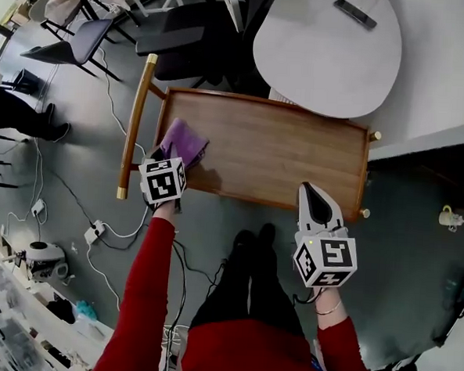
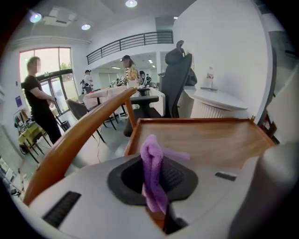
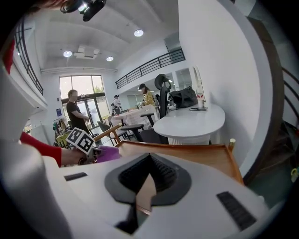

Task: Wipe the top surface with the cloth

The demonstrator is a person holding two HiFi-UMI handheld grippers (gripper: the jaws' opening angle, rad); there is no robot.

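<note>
The wooden cart top (image 1: 281, 152) with a raised rim lies below me in the head view. A purple cloth (image 1: 183, 142) rests on its near left corner, and my left gripper (image 1: 173, 160) is shut on the cloth's near edge. In the left gripper view the cloth (image 2: 151, 156) stands bunched between the closed jaws, with the wooden top (image 2: 205, 137) stretching beyond. My right gripper (image 1: 311, 190) hovers at the front edge near the right corner, shut and empty. In the right gripper view its jaws (image 3: 148, 163) meet with nothing between them.
A curved wooden handle (image 1: 133, 128) borders the cart's left end. A white round table (image 1: 326, 53) with a dark phone (image 1: 354, 13) stands just behind it. Chairs (image 1: 76, 42) and floor cables (image 1: 96, 229) lie to the left. A mug (image 1: 449, 218) sits on the floor at right.
</note>
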